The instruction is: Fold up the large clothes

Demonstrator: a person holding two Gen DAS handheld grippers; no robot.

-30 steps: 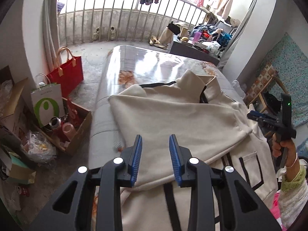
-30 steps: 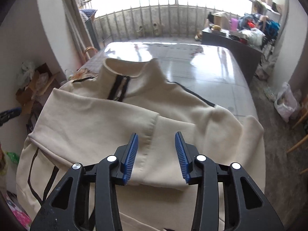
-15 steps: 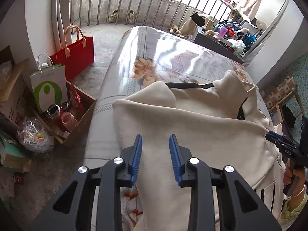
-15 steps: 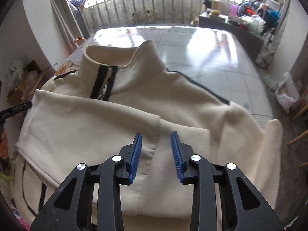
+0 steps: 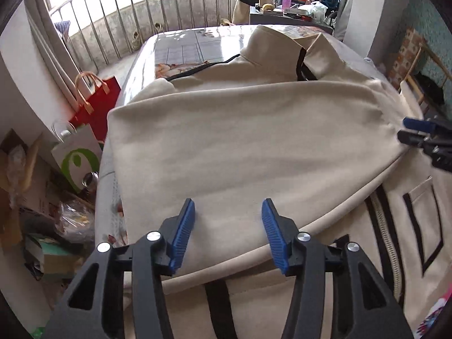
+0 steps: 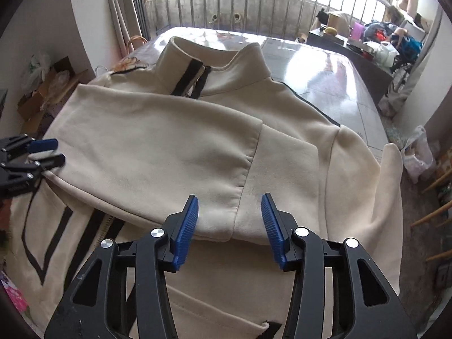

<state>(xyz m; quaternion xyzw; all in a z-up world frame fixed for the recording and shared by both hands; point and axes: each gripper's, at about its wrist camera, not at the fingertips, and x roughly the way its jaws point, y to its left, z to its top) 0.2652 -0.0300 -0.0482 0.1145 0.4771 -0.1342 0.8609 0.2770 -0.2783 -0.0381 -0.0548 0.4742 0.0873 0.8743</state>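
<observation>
jacket [image 5: 254, 147]: sleeves laid across chest, narrowing it for folding
left gripper [image 5: 227, 234]: fingers just opened, holding nothing
right gripper [image 6: 229, 227]: same, low centre

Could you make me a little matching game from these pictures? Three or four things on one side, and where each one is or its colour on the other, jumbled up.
Things:
1. cream jacket
2. red bag
3. white bag with a green mark
4. pads of the left claw

Descriptions:
A. blue
B. spread on the glossy table, one sleeve folded across its front
C. on the floor beside the table, with tan handles
D. on the floor, just in front of the red bag

Pairs: 1-B, 2-C, 3-D, 4-A
</observation>
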